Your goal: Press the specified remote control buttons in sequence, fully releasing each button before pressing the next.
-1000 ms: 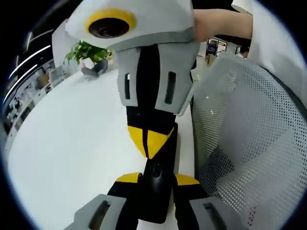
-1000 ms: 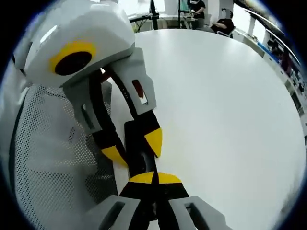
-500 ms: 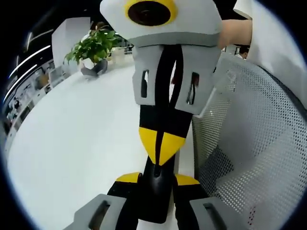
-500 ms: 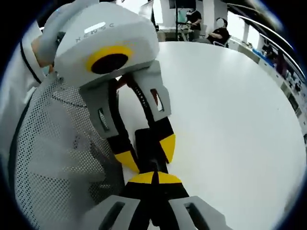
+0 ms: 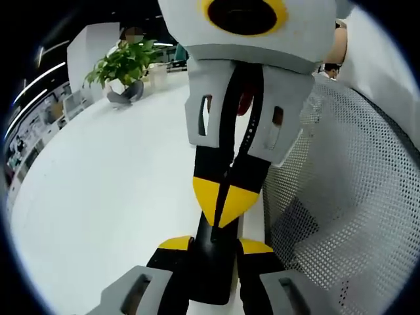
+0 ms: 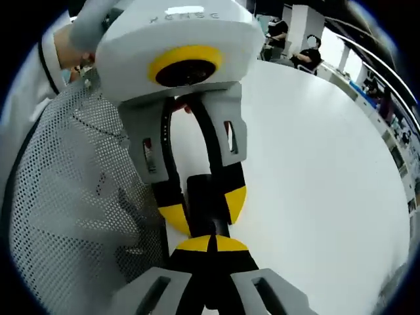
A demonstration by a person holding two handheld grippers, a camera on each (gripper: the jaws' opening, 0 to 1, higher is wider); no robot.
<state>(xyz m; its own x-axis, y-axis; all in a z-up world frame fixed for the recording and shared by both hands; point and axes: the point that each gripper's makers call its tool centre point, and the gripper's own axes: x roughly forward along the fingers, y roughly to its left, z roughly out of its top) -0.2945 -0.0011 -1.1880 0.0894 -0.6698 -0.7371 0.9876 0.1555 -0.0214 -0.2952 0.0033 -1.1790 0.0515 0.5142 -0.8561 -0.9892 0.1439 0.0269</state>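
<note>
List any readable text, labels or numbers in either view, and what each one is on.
One faint embossed word on top of the white housing of the left gripper, in the right gripper view: too blurred to read.
Remote control held in the left gripper: no legible markings.
Nothing else readable on the white table.

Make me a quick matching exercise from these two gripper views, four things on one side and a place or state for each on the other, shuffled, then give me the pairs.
Things:
1. remote control
2. left gripper
3. right gripper
4. potted plant

Places or states:
A. jaws closed tip to tip, coming down onto the remote
B. far across the white table, near its edge
C. long black body clamped between two yellow-tipped jaws
D. jaws on either side of the remote, holding it over the table edge by the mesh chair

Pairs: 1-C, 2-D, 3-A, 4-B
</note>
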